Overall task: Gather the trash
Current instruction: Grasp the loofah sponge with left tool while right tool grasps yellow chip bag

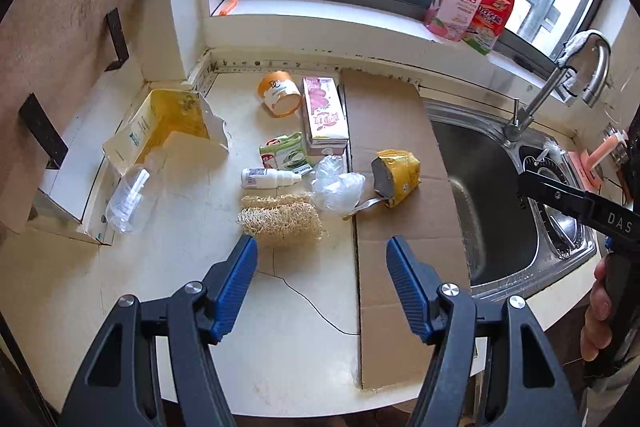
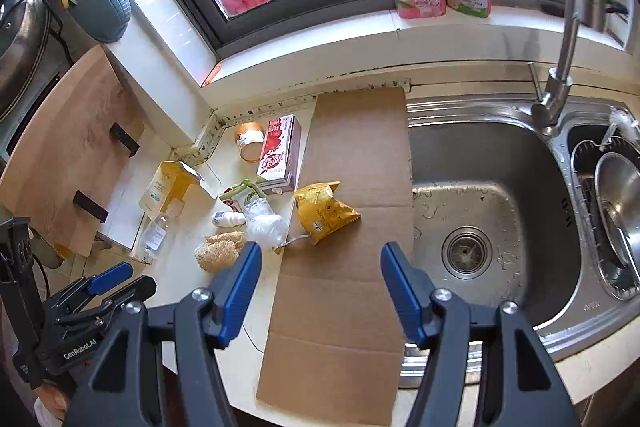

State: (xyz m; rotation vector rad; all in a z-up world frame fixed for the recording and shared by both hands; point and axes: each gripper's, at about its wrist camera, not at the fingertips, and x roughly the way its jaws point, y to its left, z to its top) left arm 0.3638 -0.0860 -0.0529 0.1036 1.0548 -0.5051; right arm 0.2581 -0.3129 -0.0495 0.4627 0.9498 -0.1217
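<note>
Both grippers' jaws open and empty, left gripper [image 1: 322, 263], right gripper [image 2: 320, 269], faucet [image 2: 568, 27] top cut off

Bare counter [image 1: 280, 307] and cardboard [image 2: 340, 307] lie free up front. Farther back, trash crowds the counter; the faucet [image 2: 568, 39] overhangs the sink [image 2: 500, 211]

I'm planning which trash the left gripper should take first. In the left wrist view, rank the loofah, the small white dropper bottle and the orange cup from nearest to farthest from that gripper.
From the left gripper:
1. Loofah, just beyond the left fingertip.
2. Small white dropper bottle, lying right behind the loofah.
3. Orange cup, on its side near the back wall.
</note>
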